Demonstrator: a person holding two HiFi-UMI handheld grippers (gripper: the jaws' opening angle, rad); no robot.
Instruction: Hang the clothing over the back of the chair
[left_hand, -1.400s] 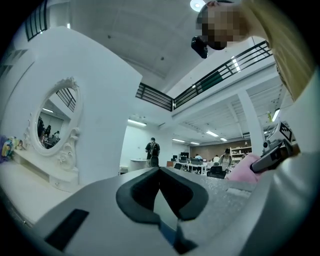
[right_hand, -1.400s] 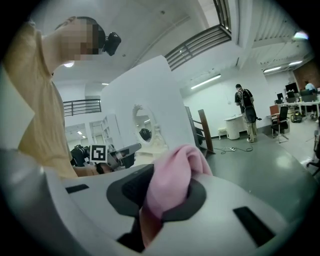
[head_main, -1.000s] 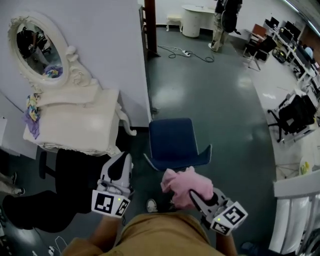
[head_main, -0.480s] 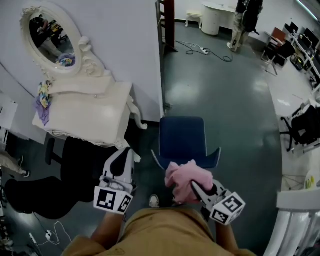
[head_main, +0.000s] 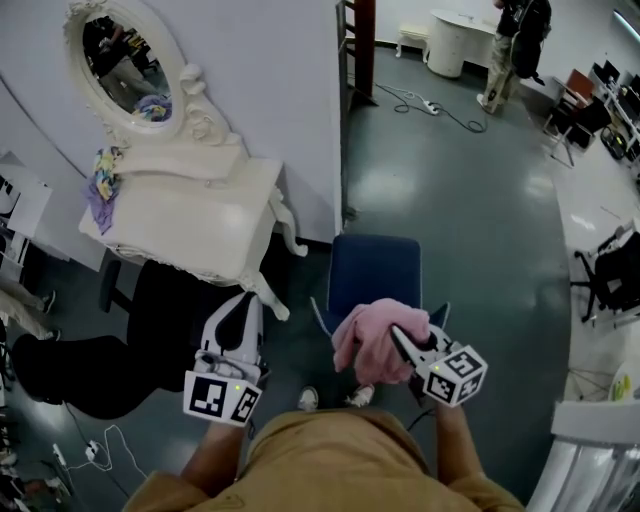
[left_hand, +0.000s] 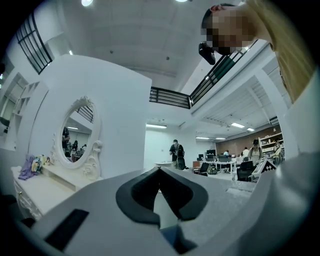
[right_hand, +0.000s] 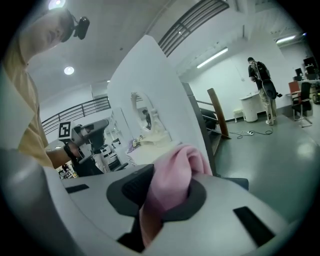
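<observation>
Two grippers low in the head view, one on each side of a blue chair.

At far left, against the white wall: an oval mirror (head_main: 122, 70) in an ornate white frame, above a white dressing table (head_main: 195, 230) with a purple cloth (head_main: 100, 195) hanging over its left end. Below the table, a black chair (head_main: 160, 325).

Next, just off the table's near corner, the left gripper (head_main: 246, 300), pointing away from the person. Seen from its own view, left gripper (left_hand: 160, 171) with jaws drawn together at the tips and nothing between them.

Right of it, at centre, the blue chair (head_main: 376, 272) on the dark glossy floor (head_main: 470, 210).

Over the chair's near edge, the pink clothing (head_main: 372, 338), bunched into a lump and pinched in the right gripper (head_main: 398, 338). From its own view, right gripper (right_hand: 165, 192) clamped narrowly on the pink clothing (right_hand: 181, 161), with fabric bulging above the pads and trailing down between them. Cannot tell whether the clothing touches the chair.

Far upper right, a person (head_main: 520, 35) standing beside a white counter (head_main: 455, 40).
</observation>
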